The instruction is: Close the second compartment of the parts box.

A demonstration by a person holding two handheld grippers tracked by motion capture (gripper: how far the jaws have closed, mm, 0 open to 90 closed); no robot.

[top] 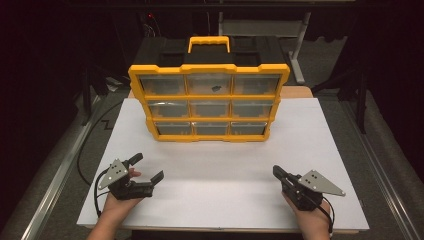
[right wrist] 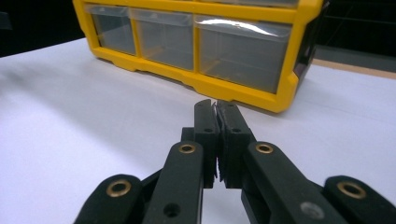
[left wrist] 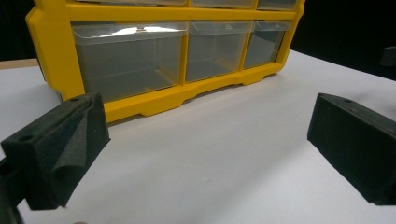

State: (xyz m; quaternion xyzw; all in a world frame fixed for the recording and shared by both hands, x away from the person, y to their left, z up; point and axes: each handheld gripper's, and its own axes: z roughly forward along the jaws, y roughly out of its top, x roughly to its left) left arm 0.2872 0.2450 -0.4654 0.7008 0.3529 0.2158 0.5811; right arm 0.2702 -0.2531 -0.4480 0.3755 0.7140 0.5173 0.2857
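Observation:
A yellow and black organizer case [top: 209,97] with clear drawers stands upright at the back middle of the white table [top: 220,170]. One upper drawer holds a small dark item [top: 216,88]. My left gripper [top: 148,168] rests low at the front left, jaws wide open with nothing between them; in the left gripper view its pads [left wrist: 60,149] frame the case's bottom drawers [left wrist: 130,60]. At the front right my right gripper [top: 277,172] is shut, empty, pointing toward the case. In the right gripper view its pads [right wrist: 217,121] press together before the case's corner [right wrist: 261,70].
A wooden tabletop edge [top: 300,92] shows behind the white sheet. Metal rails [top: 55,180] run along both sides of the table, and a dark cable [top: 92,135] lies on the floor at left. Bare white surface lies between the grippers and the case.

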